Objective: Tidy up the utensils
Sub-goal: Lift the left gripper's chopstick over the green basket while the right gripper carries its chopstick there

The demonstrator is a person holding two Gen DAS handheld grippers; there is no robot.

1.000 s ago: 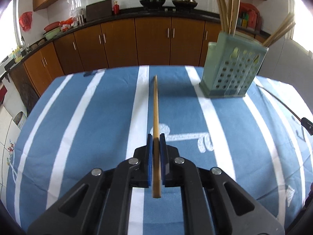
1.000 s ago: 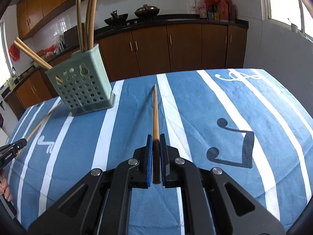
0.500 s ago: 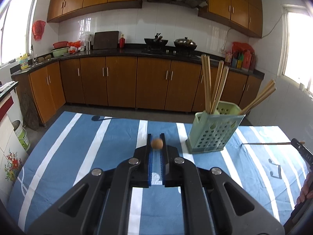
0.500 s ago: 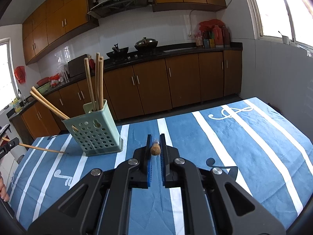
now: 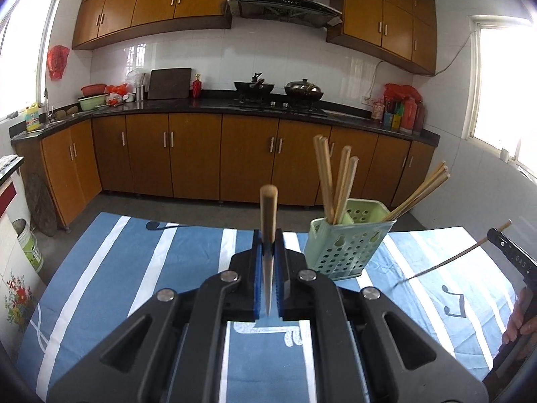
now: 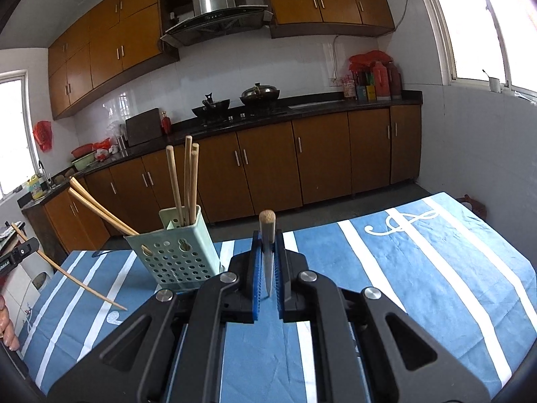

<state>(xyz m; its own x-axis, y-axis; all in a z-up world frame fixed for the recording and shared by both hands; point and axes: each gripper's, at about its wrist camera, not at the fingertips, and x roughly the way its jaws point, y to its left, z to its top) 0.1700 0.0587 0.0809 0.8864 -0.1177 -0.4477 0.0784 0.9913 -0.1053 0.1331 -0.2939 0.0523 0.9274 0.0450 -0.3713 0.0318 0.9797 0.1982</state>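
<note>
A pale green perforated utensil holder (image 5: 345, 245) stands on the blue striped tablecloth (image 5: 134, 268) with several wooden chopsticks in it; it also shows in the right wrist view (image 6: 174, 252). My left gripper (image 5: 268, 238) is shut on a wooden chopstick (image 5: 268, 221) that stands tilted up, left of the holder. My right gripper (image 6: 268, 238) is shut on another wooden chopstick (image 6: 267, 235), right of the holder. Each gripper's chopstick shows slanting in the other view, the right one in the left wrist view (image 5: 453, 258) and the left one in the right wrist view (image 6: 67, 273).
Brown kitchen cabinets (image 5: 194, 158) and a dark counter with a stove and pans (image 5: 278, 94) run behind the table. The table's far edge (image 5: 201, 225) lies just beyond the holder. A floor gap separates table and cabinets.
Both grippers have lifted and tilted up from the cloth, each with its chopstick. The chopsticks, which lay flat pointing forward, now stand raised above the table beside the holder.
</note>
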